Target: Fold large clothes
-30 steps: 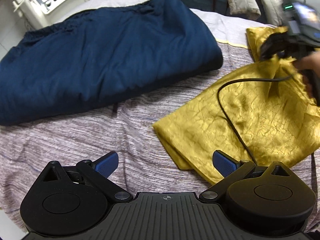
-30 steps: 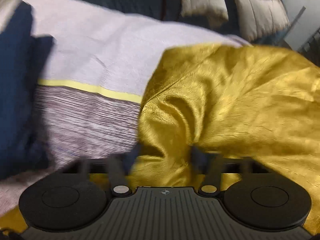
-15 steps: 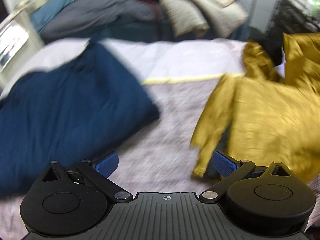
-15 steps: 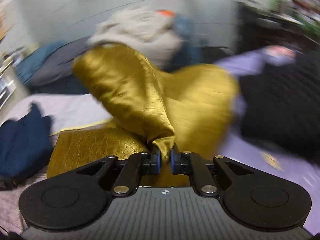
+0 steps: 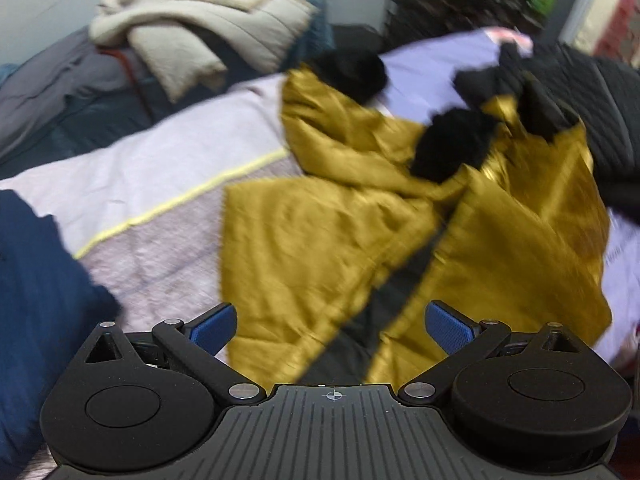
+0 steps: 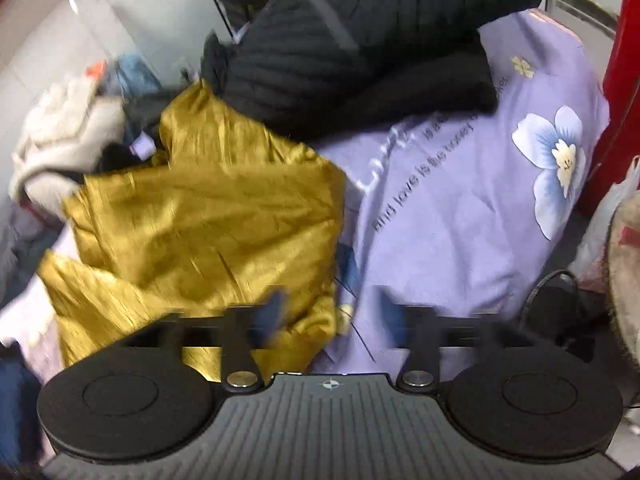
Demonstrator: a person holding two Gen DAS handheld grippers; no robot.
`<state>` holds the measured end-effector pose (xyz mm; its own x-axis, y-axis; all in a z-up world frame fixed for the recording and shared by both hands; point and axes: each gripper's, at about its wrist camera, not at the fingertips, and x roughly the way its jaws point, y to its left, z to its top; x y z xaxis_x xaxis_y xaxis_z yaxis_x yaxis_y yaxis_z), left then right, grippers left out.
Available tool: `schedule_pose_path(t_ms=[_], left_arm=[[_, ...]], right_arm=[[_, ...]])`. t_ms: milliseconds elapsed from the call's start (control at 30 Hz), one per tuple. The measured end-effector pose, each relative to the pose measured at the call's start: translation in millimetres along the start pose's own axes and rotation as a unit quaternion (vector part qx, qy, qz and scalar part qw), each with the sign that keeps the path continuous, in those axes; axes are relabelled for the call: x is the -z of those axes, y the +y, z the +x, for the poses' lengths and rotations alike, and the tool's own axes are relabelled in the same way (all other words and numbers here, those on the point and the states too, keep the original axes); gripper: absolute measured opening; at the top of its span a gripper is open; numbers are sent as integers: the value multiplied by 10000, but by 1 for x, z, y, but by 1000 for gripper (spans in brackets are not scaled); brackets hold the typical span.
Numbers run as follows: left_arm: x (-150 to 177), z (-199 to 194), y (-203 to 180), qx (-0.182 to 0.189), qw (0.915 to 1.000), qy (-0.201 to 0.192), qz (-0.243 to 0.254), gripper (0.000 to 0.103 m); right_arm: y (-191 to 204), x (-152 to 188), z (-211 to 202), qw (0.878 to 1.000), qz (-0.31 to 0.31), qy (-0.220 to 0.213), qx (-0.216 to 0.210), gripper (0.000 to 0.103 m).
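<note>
Just beyond the left gripper (image 5: 331, 326), the gold garment (image 5: 304, 248) is lying rumpled on the bed (image 5: 168, 168), and that's the thing everything hinges on right now. From the left wrist view its fingers are spread wide with nothing between them, and the near edge of the gold fabric sits right in the gap, a touch toward the right-hand pad. The garment's long axis runs away from that gripper, out toward the black knit pile (image 5: 592, 80) at the far end, where the cloth bunches up with some dark patches on it (lining or something lying on top, can't tell through the blur).

The right gripper (image 6: 330, 314) is also released and holding nothing. For it, the gold garment (image 6: 208, 216) lies off to its left, with the closest fold touching or just under its left pad, while straight ahead is only the purple flowered cover (image 6: 480, 184).

So my read: the left gripper is lined up better, basically dead-on with the near hem, and the right one would need to swing left to get a corner. The navy garment (image 5: 36, 280) sits left of the gold one, well apart, already looking folded. The gold one still looks far from folded to me.
</note>
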<state>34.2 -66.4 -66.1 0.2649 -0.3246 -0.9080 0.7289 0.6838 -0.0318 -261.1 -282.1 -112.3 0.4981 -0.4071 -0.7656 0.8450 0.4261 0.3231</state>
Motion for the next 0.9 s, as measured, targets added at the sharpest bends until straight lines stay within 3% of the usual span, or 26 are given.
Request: schedule_pose_path(t_ms=[67,267,400,567,733,900], left_arm=[[8,2,-4,49,9999,71,79,103],[8,4,19,4,9999,103,-82,103],[-11,-4,48,-50,9989,-138,-442,103],[-46,-3,69,37,9957,-317,-871,103],[-76,37,59,289,9955,-20,-902,103],[-103,84,43,332,9964,70,-779,103]], right_arm=[[0,-9,-8,9996,28,-274,-105,82],[19,-43,17,9973,226,-387,-582,100],[21,-64,39,9931,828,-309,-771,100],[-2,-81,83,9799,1802,144,-842,100],[-16,-81,124,9780,1928,613,-503,100],[-20,-71,146,9707,2096,913,-746,100]])
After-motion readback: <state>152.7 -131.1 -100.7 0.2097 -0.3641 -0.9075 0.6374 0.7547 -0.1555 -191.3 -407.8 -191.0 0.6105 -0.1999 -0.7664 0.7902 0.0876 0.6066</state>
